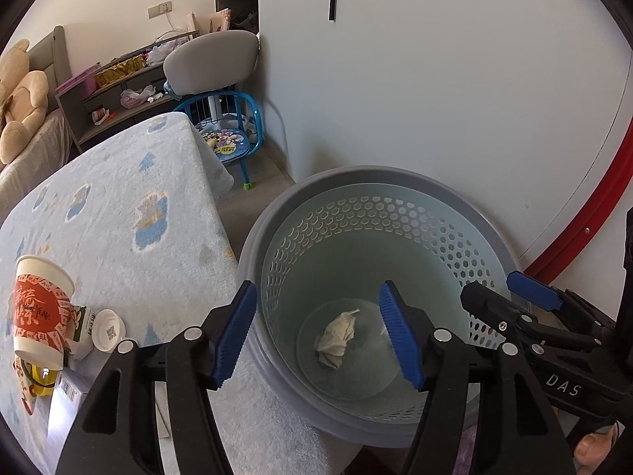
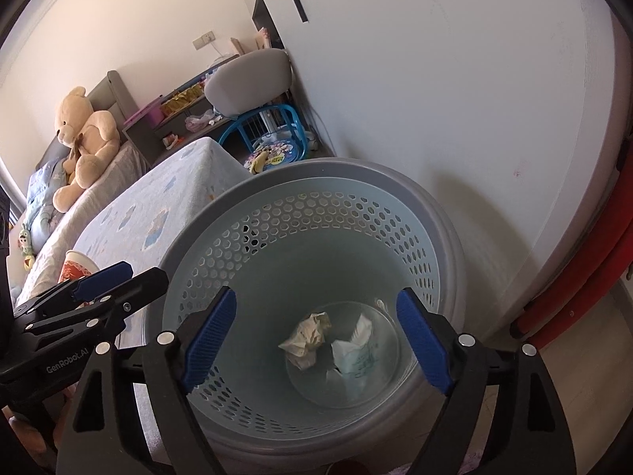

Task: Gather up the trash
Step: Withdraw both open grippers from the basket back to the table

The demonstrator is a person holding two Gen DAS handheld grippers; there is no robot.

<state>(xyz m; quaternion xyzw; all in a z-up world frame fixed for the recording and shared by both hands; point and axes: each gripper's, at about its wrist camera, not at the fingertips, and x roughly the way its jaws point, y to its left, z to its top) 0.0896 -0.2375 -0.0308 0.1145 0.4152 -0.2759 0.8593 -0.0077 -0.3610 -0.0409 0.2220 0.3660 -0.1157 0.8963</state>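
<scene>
Both claws, the left gripper (image 1: 318, 334) and right gripper (image 2: 316, 340), were spread wide and empty over the trash bin (image 1: 395, 182), so a careless reach back might have tipped the paper cup (image 1: 39, 308).

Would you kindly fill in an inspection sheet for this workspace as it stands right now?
Surface: blanket-covered bed beside the bin.
Job's things: grey perforated bin holds a beige paper wad and a white crumpled wrapper; a red-printed paper cup, a white lid and small packaging lie on the bed.
Clutter: teddy bear, loaded shelf, blue child's chair.
Grippers: left tool and right tool both open, empty, above the bin.
Cables: one hanging from the wall socket.
Surroundings: white wall, red curved rail at right.
</scene>
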